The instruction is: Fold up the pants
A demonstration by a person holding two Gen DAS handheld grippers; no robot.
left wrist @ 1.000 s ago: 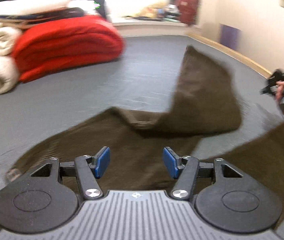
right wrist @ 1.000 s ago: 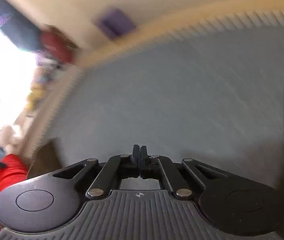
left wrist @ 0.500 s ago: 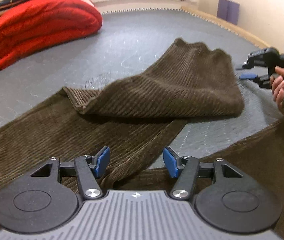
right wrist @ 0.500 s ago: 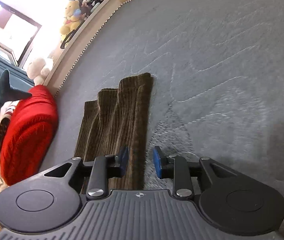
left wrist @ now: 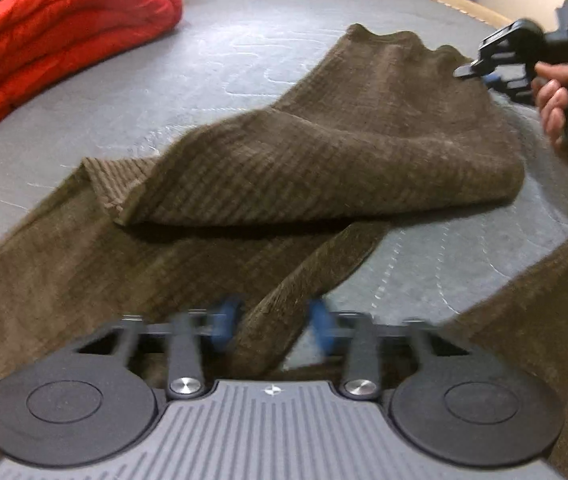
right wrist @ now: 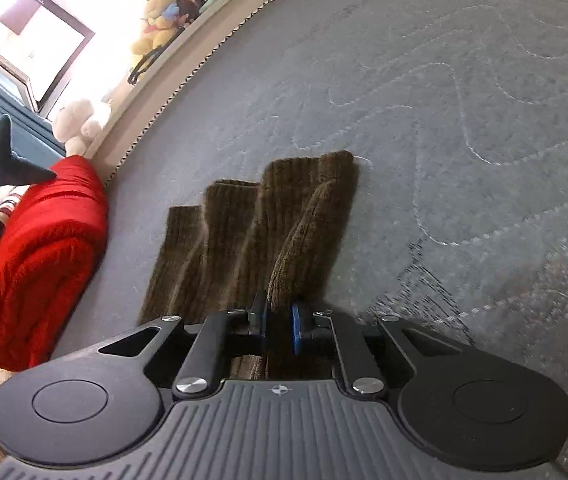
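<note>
Brown corduroy pants (left wrist: pixel 323 152) lie spread on a grey mattress (left wrist: pixel 244 40), one leg doubled back across the other. My left gripper (left wrist: pixel 272 320) hovers low over the near leg. Its blue pads (left wrist: pixel 224 320) are blurred and closing, with a raised ridge of fabric between them and touching them. In the right wrist view, the leg's hem end (right wrist: pixel 244 240) lies rumpled. My right gripper (right wrist: pixel 278 320) is closing, its pads pinching a fold there. The left wrist view shows that gripper (left wrist: pixel 479 72) at the far right, held by a hand (left wrist: pixel 555 96).
A folded red blanket (left wrist: pixel 56 40) lies at the mattress's far left and shows again as a red blanket (right wrist: pixel 40 264) in the right wrist view. Stuffed toys (right wrist: pixel 160 12) sit on a ledge by the window. Bare mattress (right wrist: pixel 443 120) stretches right of the hem.
My left gripper dropped closer to the pants and its jaws narrowed around a fabric ridge. My right gripper swung down to the hem, opened, then narrowed onto a fold.
</note>
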